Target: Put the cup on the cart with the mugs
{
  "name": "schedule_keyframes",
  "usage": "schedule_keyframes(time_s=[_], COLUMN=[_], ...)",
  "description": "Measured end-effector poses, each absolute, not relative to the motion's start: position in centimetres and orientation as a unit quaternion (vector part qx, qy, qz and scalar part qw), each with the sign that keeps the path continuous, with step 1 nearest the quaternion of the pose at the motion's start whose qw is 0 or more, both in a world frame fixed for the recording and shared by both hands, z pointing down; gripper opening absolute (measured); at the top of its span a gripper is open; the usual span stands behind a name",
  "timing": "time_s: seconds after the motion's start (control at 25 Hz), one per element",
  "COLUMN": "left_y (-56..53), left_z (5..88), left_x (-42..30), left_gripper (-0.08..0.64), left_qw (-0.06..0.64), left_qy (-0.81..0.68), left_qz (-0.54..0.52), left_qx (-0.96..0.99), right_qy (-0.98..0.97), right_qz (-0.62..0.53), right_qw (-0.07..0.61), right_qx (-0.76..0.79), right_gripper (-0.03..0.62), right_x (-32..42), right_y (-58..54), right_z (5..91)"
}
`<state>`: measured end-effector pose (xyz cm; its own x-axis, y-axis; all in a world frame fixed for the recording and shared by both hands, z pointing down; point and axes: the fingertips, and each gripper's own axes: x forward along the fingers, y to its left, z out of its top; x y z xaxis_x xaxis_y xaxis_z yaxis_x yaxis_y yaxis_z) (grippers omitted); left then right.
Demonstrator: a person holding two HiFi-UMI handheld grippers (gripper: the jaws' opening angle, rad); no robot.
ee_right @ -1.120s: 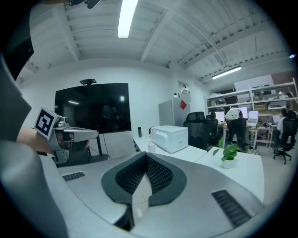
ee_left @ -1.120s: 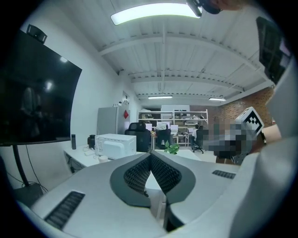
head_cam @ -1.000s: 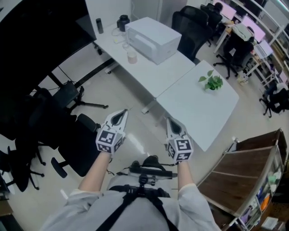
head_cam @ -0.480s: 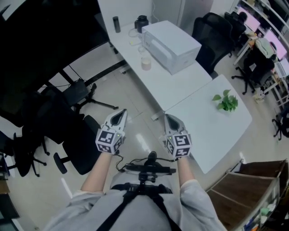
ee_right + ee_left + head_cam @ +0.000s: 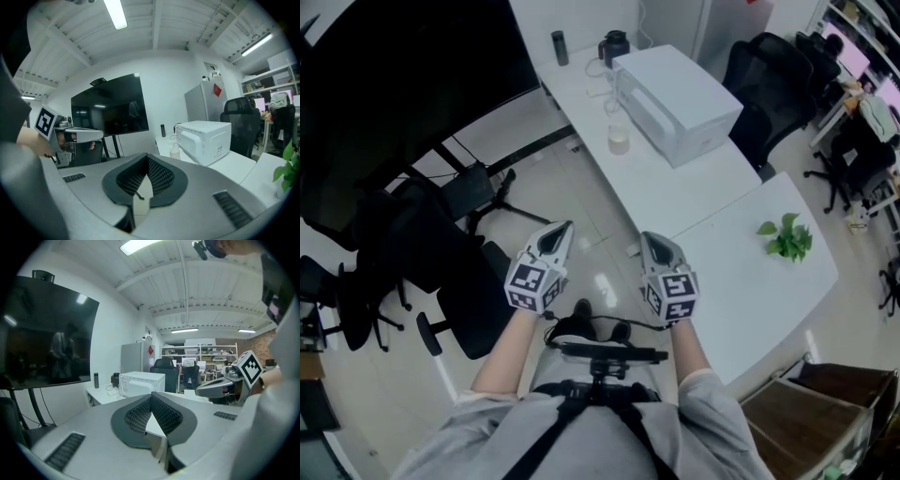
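Observation:
A small pale cup stands on the long white table, just left of a white microwave. It also shows in the right gripper view as a small cup beside the microwave. My left gripper and right gripper are held side by side in front of my body, over the floor and well short of the table. The left gripper is shut and holds nothing. The pads of the right gripper also meet, with nothing between them.
Black office chairs and a large black screen on a stand are at my left. A potted plant sits on the near white table. A kettle and a dark bottle stand at the table's far end. A brown shelved cart is at the bottom right.
The tables, microwave and cup have shifted right and nearer in the head view, and the brown cart has slid mostly out at the bottom right. Both grippers stay shut in front of me.

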<state>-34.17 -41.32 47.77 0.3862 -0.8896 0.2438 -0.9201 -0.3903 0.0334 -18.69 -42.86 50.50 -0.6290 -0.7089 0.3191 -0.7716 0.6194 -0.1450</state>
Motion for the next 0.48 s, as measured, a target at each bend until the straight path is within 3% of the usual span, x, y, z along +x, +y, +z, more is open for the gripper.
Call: schedule_keyframes(time_s=[0.48], left_y=[-55.5], left_z=[51.4], left_x=[-37.8], left_gripper=[0.002], left_qw=[0.099], left_qy=[-0.506], left_qz=[0.102], left_qx=[0.851], right_qy=[-0.877], right_qz=[0.141], right_qw=[0.150], right_qx=[0.433], right_gripper=[0.008], right_x=[-23.5], right_y=[-55.0], right_z=[53.5])
